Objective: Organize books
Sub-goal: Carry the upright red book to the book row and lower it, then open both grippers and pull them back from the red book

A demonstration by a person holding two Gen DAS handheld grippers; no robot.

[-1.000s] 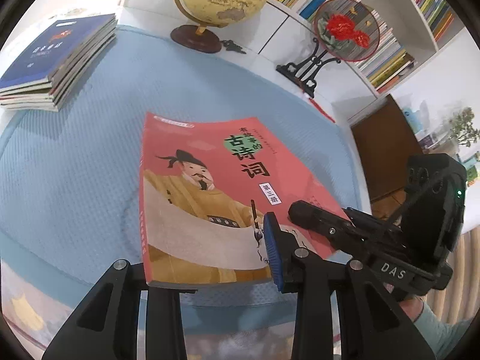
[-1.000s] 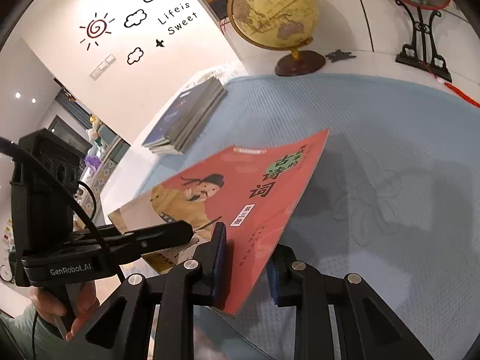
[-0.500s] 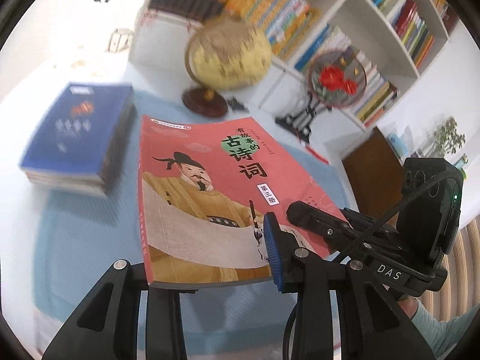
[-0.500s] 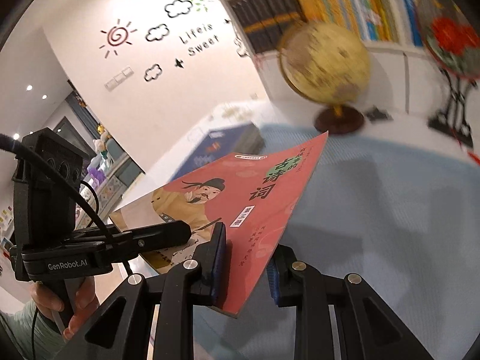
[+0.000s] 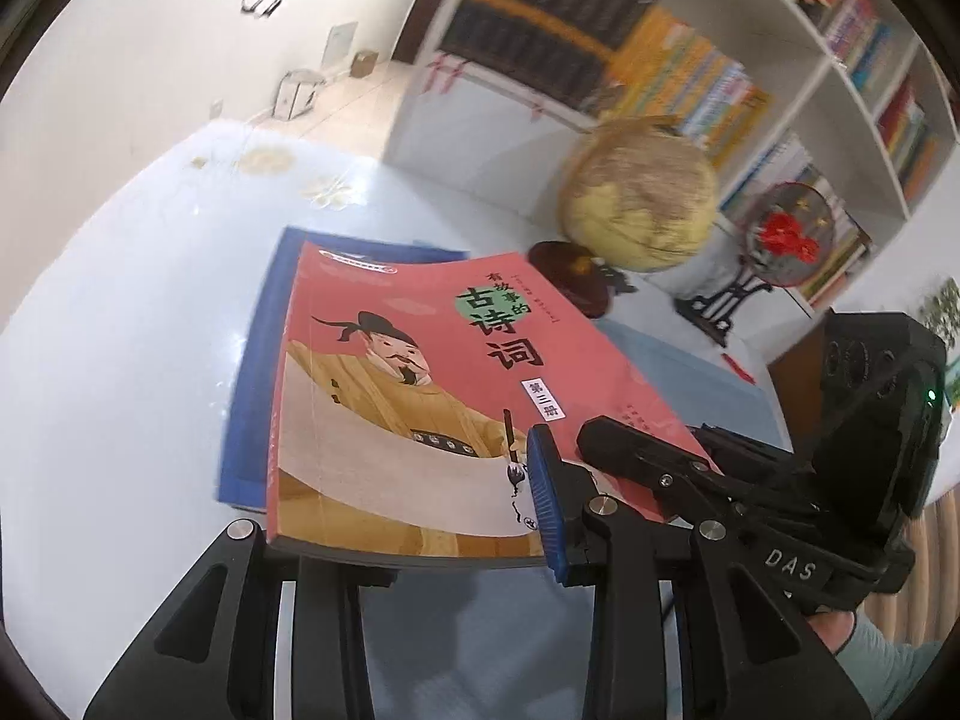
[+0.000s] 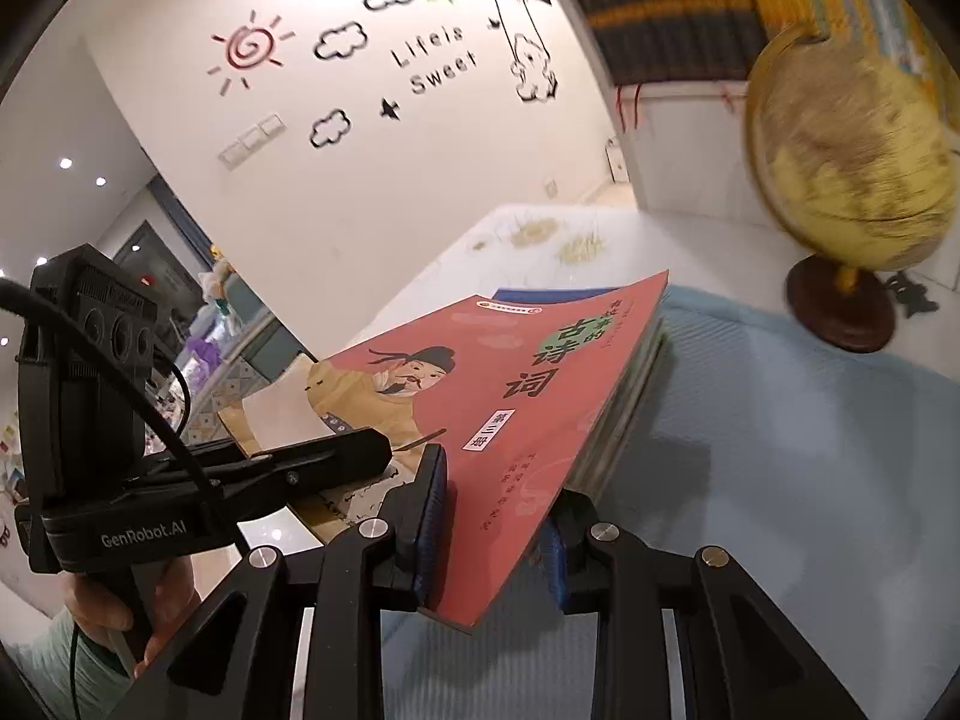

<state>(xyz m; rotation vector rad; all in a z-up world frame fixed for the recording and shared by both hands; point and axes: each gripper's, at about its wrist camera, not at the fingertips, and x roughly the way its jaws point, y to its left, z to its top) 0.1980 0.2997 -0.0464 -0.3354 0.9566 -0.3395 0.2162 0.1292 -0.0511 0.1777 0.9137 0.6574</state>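
I held the red book [image 5: 420,396] clamped in both hand-held grippers, left [image 5: 420,510] and right [image 6: 492,516], right jaws easing open, its long axis pointing ahead over the blue stack [image 5: 252,372].

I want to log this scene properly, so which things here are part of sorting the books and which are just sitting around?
Part of the job:
- red book, between the fingers of both grippers
- stack of books topped by a blue cover, under it
- left gripper
- right gripper, jaws opening

Just lying about:
- globe
- round red flower ornament on a stand
- bookshelf

Red book [image 5: 432,396] gripped both near corners – over blue stack [image 5: 252,390]
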